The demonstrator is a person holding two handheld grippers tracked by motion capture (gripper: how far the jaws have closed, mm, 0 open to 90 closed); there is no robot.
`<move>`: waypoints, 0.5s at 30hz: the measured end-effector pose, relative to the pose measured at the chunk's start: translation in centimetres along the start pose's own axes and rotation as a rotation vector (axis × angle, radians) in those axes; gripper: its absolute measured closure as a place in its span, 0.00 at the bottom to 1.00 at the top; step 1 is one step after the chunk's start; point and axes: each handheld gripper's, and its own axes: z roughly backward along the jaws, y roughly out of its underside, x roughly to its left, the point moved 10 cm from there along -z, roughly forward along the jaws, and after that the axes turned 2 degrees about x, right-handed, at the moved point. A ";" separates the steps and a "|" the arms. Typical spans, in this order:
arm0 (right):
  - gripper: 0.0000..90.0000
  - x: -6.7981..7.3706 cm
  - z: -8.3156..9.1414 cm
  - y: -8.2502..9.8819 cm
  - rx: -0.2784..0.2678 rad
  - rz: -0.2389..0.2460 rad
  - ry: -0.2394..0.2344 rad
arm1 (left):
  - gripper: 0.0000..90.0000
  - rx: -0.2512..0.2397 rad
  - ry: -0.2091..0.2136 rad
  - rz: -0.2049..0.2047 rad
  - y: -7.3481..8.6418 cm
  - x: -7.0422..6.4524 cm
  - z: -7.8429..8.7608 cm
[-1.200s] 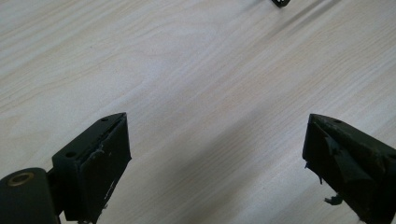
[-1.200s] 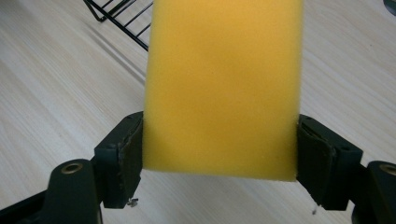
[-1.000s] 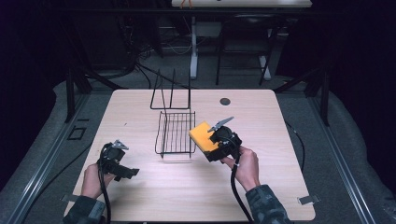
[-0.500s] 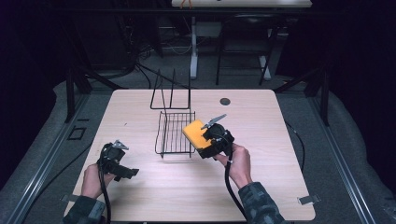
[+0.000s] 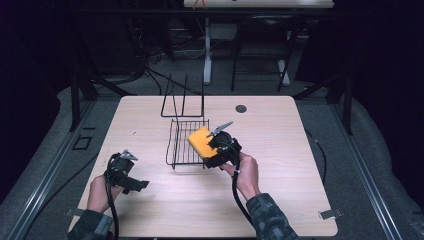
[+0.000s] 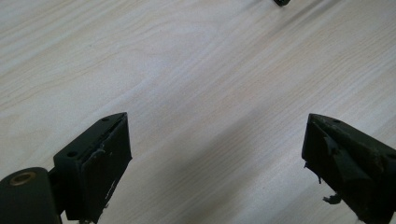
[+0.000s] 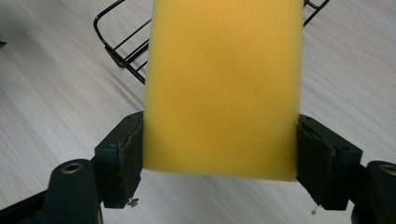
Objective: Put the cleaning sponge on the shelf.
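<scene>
No text, label, brand, number or sign can be read in any of the views; the yellow sponge, the wire rack beside it and the wooden bench under them show plain, unmarked surfaces

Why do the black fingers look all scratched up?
The inner pads of the left gripper's fingers look frayed, with bits peeling off the rubber. The right gripper shows similar wear beside the yellow foam sponge.
</scene>
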 end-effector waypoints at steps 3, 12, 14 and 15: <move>0.27 0.4 -0.5 -0.4 -0.004 0.005 0.002 | 0.09 0.001 0.006 -0.003 0.0 -0.1 0.0; 0.27 1.1 -1.9 -1.4 -0.013 0.033 0.013 | 0.09 -0.002 0.010 -0.009 -0.1 -0.2 -0.1; 0.27 1.2 -2.1 -1.6 -0.016 0.034 0.011 | 0.09 -0.001 0.011 -0.012 0.0 -0.2 0.0; 0.27 1.2 -2.2 -1.7 -0.015 0.033 0.010 | 0.09 -0.001 0.011 -0.012 0.0 -0.2 0.0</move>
